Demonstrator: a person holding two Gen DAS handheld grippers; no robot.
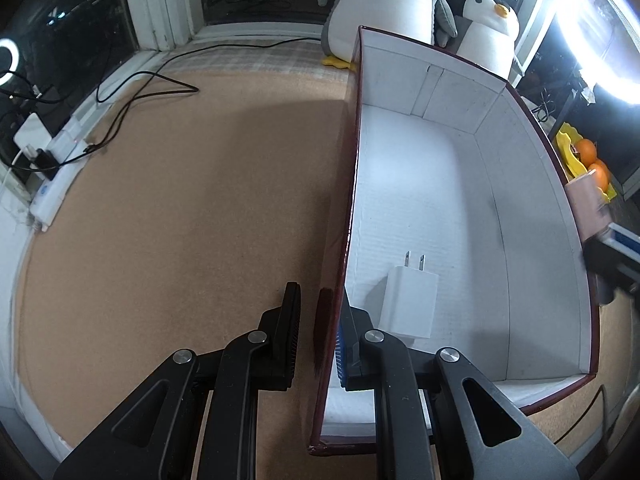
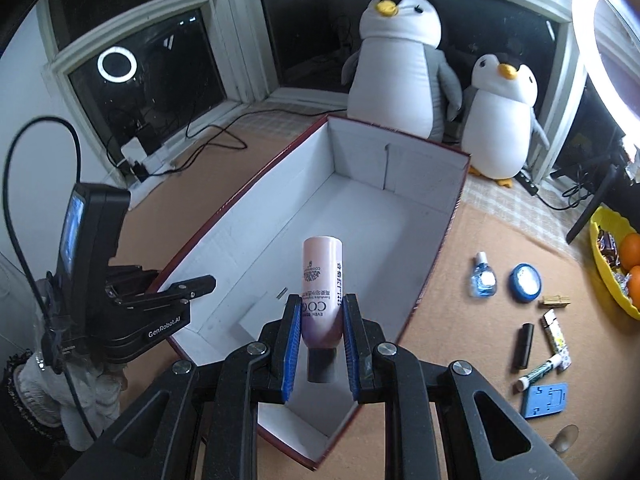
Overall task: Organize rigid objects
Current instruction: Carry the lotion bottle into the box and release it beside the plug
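Cork-brown matting covers the desk (image 1: pixel 180 200), with dark window panes and two plush penguins (image 2: pixel 396 60) behind. On it stands a long cardboard box (image 2: pixel 360 200), maroon outside, matte white inside, its top open.

Left gripper (image 1: pixel 316 320) points steeply down at the box's near left wall, its ribbed fingers (image 1: pixel 290 320) clamped on the thin wall, one outside and one inside. Just beside the inner finger, a smooth white charger (image 1: pixel 408 304) lies flat on the box floor, prongs toward the far end.

Right gripper (image 2: pixel 320 336) tilts down over the box's near end, its blue-padded fingers (image 2: pixel 290 340) closed on a glossy pink tube (image 2: pixel 322 292) with printed lettering, dark cap at the bottom. Small items lie scattered on the desk right of the box: a blue round tin (image 2: pixel 525 282) and a black lipstick (image 2: pixel 525 346).
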